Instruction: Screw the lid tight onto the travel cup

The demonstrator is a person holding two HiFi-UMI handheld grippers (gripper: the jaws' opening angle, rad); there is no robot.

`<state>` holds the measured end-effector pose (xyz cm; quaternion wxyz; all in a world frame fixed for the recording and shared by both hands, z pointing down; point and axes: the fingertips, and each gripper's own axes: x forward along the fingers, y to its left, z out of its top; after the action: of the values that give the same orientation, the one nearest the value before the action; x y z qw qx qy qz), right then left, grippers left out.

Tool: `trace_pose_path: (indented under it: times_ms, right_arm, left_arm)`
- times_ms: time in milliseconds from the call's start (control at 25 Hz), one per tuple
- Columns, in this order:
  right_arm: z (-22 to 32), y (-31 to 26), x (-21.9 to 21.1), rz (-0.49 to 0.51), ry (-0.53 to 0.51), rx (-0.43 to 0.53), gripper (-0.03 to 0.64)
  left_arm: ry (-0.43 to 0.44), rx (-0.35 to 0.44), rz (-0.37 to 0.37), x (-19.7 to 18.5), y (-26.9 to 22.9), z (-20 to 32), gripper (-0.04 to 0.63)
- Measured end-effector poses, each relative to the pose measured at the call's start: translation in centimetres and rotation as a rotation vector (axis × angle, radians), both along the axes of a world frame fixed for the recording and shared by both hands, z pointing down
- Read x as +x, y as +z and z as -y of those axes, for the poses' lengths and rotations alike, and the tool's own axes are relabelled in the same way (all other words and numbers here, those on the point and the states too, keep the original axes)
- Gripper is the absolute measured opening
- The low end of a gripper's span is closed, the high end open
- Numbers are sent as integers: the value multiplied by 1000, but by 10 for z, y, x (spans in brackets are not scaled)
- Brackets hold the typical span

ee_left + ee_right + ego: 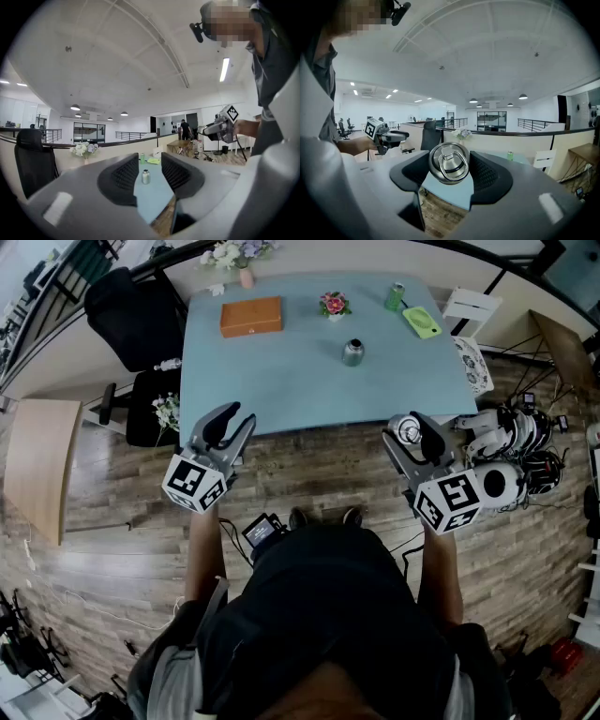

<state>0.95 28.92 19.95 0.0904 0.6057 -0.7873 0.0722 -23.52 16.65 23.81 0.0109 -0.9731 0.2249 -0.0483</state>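
Note:
The metal travel cup [352,352] stands upright without its lid on the blue table [281,381], right of centre; in the left gripper view the cup [146,176] shows far off through the jaws. My right gripper [407,427] is held off the table's near right corner, shut on the round steel lid [408,430]. The lid [449,162], with its ring handle facing the camera, sits between the pads. My left gripper [234,418] hovers by the table's near left edge, jaws a narrow gap apart and nothing between them.
On the table stand an orange box [251,316], a small flower pot [334,305], a green can [395,296] and a flat green object [422,322]. A black chair [131,315] is at the left. White equipment [506,456] lies on the wooden floor at the right.

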Motion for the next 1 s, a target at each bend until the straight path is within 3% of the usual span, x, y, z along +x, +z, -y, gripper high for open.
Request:
trace_pose_path:
  times_ms: [600,1000]
  right_arm:
    - [17,-1,-26,51,44,13,265]
    - [40,2,9,105,1,12,265]
  left_arm:
    - [46,-9,-14,-20,9,17,160]
    - [37,-31,24,14,18,24,166]
